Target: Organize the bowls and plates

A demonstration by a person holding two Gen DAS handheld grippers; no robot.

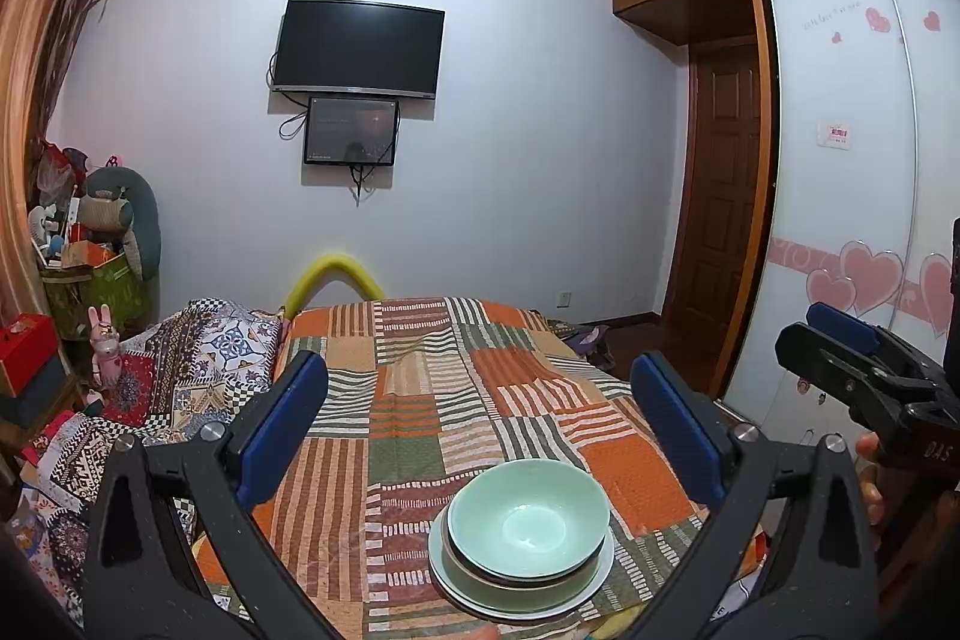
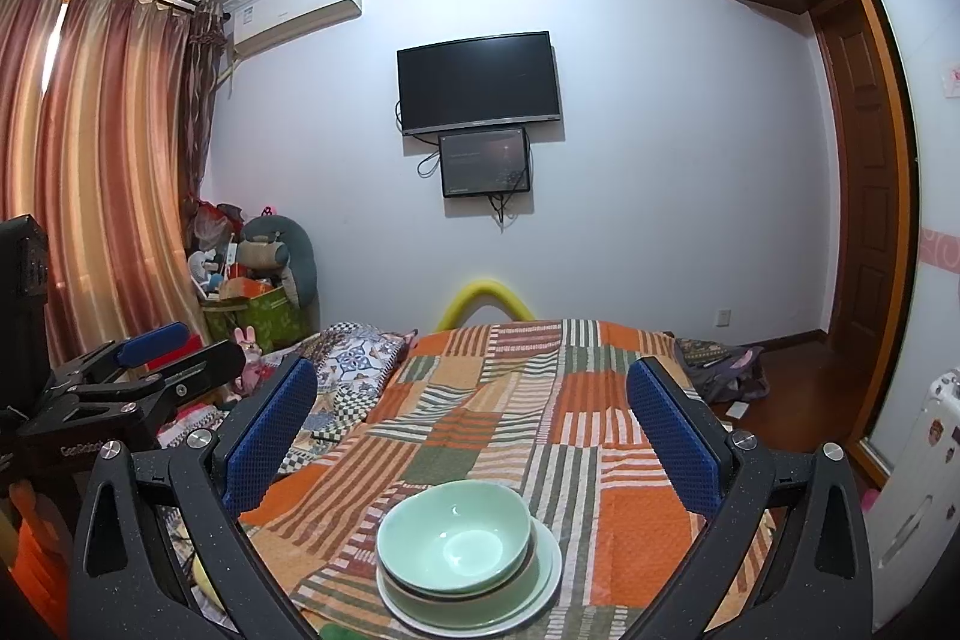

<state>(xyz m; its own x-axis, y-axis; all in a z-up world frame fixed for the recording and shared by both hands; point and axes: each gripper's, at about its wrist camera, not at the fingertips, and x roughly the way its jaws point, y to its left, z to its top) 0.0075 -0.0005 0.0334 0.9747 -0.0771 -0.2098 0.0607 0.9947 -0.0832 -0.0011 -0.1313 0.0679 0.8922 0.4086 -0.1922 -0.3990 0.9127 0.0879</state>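
Observation:
A pale green bowl [image 1: 528,520] [image 2: 456,538] tops a stack near the front edge of a surface covered by a patchwork cloth [image 1: 420,400]. Under it lie a dark-rimmed dish, a green plate [image 1: 447,568] and a white plate [image 1: 600,574] [image 2: 555,577]. My left gripper [image 1: 477,364] is open, raised above and behind the stack, holding nothing. My right gripper [image 2: 474,370] is also open and empty, at a similar height. Each shows at the edge of the other's view: right gripper [image 1: 798,328], left gripper [image 2: 210,340].
Patterned bedding [image 1: 198,358] lies left of the cloth. A green box of toys [image 2: 258,310] stands in the far left corner by the curtains [image 2: 90,160]. A wardrobe with heart stickers [image 1: 852,220] and a wooden door [image 1: 720,196] are on the right. Screens hang on the far wall.

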